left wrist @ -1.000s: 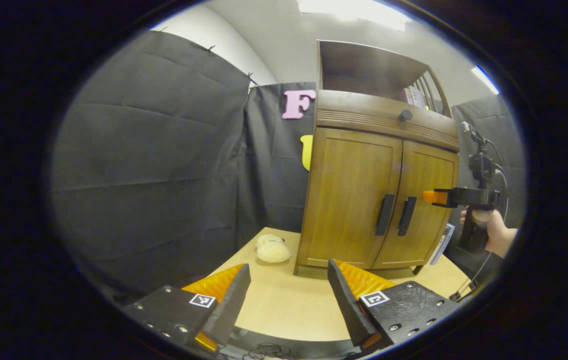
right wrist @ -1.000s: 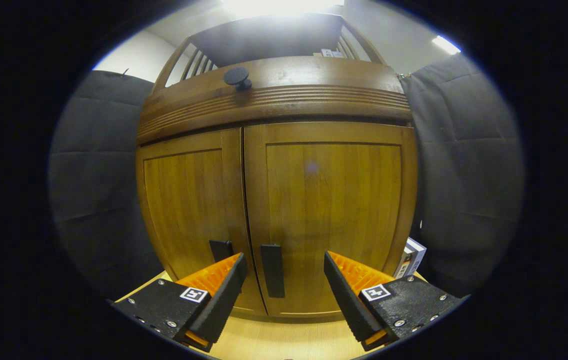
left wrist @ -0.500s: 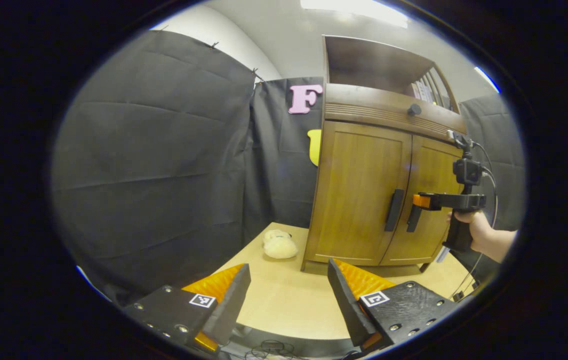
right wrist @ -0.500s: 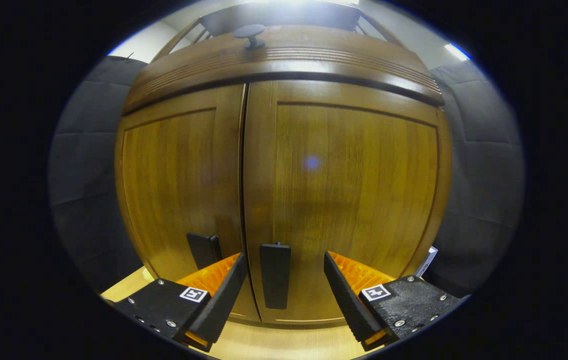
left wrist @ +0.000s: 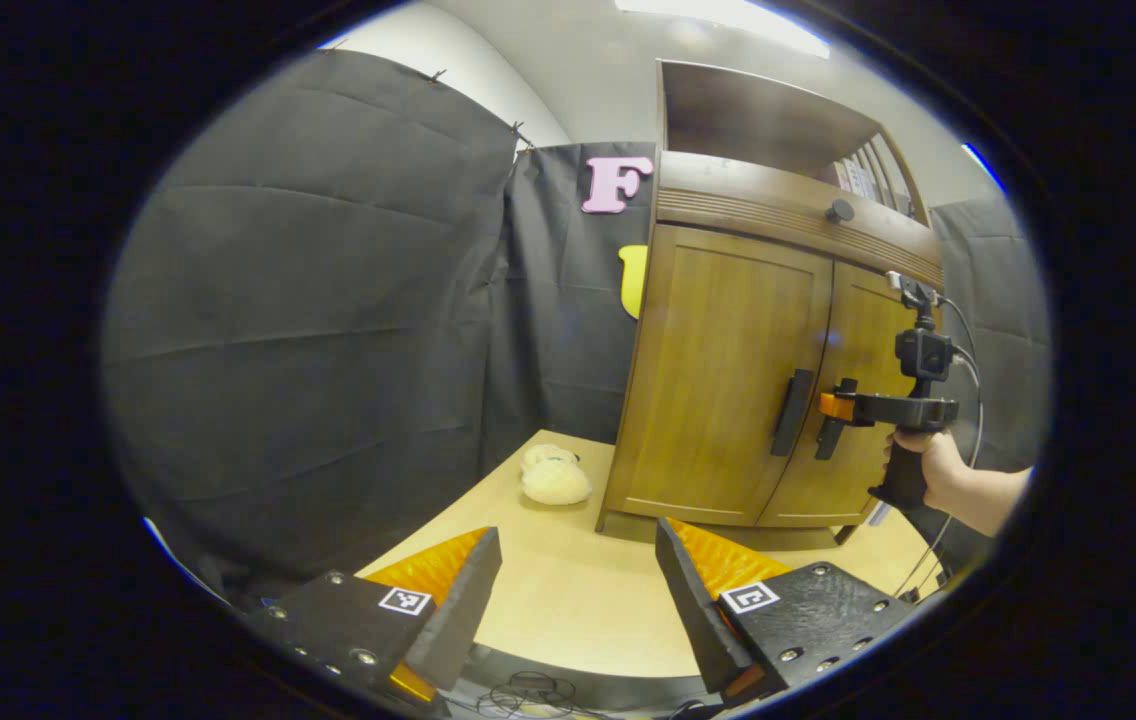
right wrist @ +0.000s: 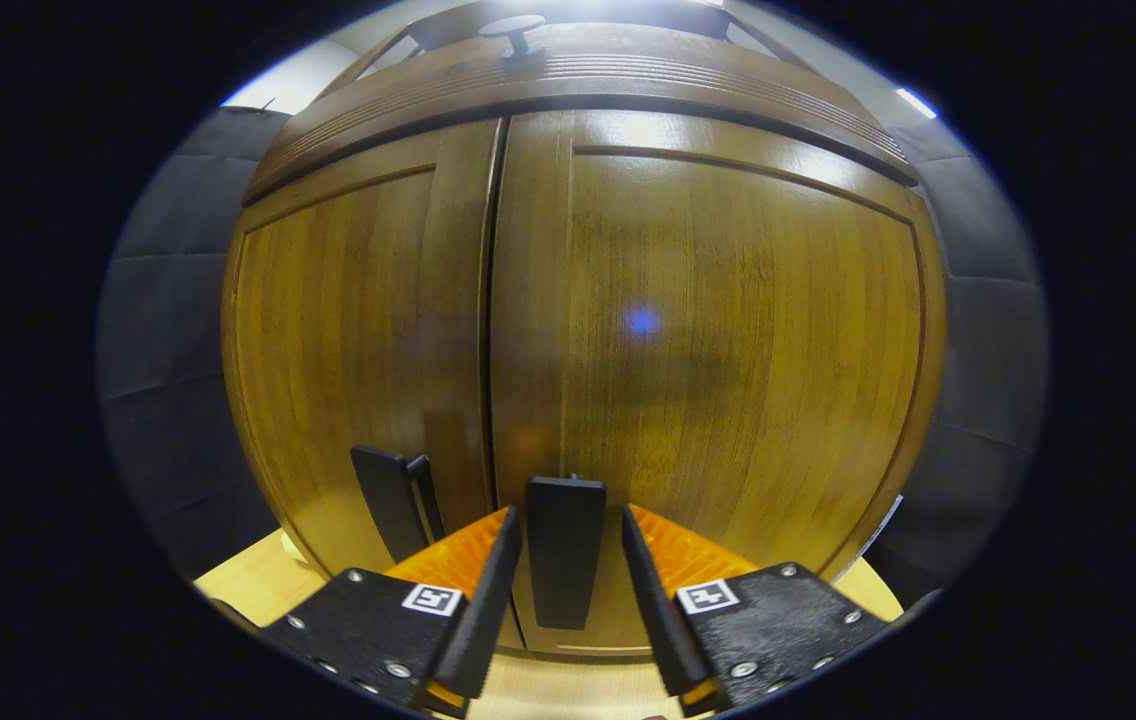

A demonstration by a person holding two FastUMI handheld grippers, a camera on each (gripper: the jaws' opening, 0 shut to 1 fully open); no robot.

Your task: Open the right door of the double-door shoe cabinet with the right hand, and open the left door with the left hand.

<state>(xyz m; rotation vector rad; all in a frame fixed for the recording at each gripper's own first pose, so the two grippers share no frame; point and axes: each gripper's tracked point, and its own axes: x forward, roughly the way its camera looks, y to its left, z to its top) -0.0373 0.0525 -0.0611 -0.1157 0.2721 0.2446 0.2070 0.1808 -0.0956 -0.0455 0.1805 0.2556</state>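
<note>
The wooden shoe cabinet (left wrist: 728, 370) stands on the table with both doors closed. In the right gripper view, the right door (right wrist: 728, 330) is close ahead. Its dark upright handle (right wrist: 565, 560) sits between the fingers of my right gripper (right wrist: 568, 515), with a thin gap on each side, so the gripper is open. The left door's handle (right wrist: 388, 500) is just to the left. In the left gripper view, my left gripper (left wrist: 576, 532) hangs open over the table, well short of the left door (left wrist: 718, 380) and its handle (left wrist: 792, 412). The right gripper (left wrist: 833, 405), held by a hand (left wrist: 928, 468), is at the right handle.
A pair of cream plush slippers (left wrist: 553, 480) lies on the light wooden table (left wrist: 568, 610), left of the cabinet. A round knob (left wrist: 839, 211) sticks out of the drawer front above the doors. Cables (left wrist: 528, 690) lie at the table's near edge.
My right gripper has moved in to the right door and its fingers have narrowed around the handle. The left gripper has drifted slightly and stays open.
</note>
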